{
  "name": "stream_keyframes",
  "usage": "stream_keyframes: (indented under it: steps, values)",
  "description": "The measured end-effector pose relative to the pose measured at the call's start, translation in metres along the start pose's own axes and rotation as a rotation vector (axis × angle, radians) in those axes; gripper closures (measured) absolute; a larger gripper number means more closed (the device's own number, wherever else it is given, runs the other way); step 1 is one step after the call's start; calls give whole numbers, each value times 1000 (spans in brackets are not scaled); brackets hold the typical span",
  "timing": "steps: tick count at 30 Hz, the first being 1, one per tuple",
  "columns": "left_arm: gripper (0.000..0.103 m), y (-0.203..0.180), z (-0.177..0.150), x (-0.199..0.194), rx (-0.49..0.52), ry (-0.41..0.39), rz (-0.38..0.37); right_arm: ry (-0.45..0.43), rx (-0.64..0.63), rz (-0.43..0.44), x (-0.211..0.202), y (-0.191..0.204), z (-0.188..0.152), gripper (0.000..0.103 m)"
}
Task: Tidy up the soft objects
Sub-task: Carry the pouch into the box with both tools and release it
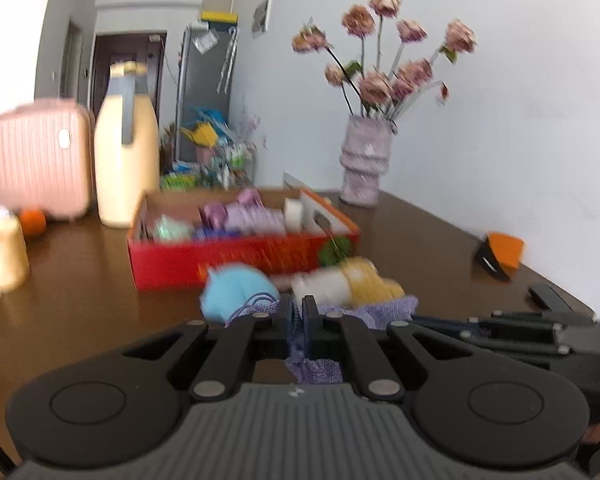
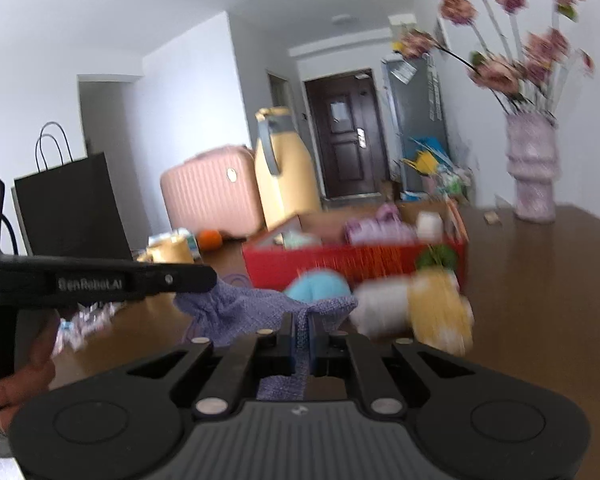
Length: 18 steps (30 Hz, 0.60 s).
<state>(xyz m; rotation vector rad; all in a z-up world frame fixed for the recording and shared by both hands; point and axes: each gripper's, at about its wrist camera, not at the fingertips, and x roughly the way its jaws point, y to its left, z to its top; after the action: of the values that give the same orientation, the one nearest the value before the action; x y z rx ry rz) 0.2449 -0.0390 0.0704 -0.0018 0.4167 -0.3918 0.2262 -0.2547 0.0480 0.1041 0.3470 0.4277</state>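
Both the left gripper (image 1: 299, 312) and right gripper (image 2: 300, 334) pinched the purple cloth (image 2: 260, 310) above the bench (image 1: 80, 300).

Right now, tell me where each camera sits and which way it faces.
Left wrist: on the left gripper, facing along its fingers, shut on purple knit cloth, toward the red box and flower vase; right gripper's side shows.
Right wrist: on the right gripper, pinching the same cloth, facing the box and door; left gripper and hand show.
Shared: cloth, box, vase, pink suitcase.
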Motion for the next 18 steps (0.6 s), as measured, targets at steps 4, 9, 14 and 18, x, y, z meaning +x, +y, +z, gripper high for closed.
stream_keyframes:
  steps: [4,9,14,18]
  values:
    - [98,23,47,32,-5,-58,35,-49,-52,8,49,-7,60,98]
    - [98,63,92,95,-1,-67,95,-35,-51,19,145,-25,115,98]
    - [98,107,100,165,-25,21,126,64,-58,0,236,-33,120,97]
    - [98,134,86,197,-69,82,123,195,-43,-14,289,-39,102,97]
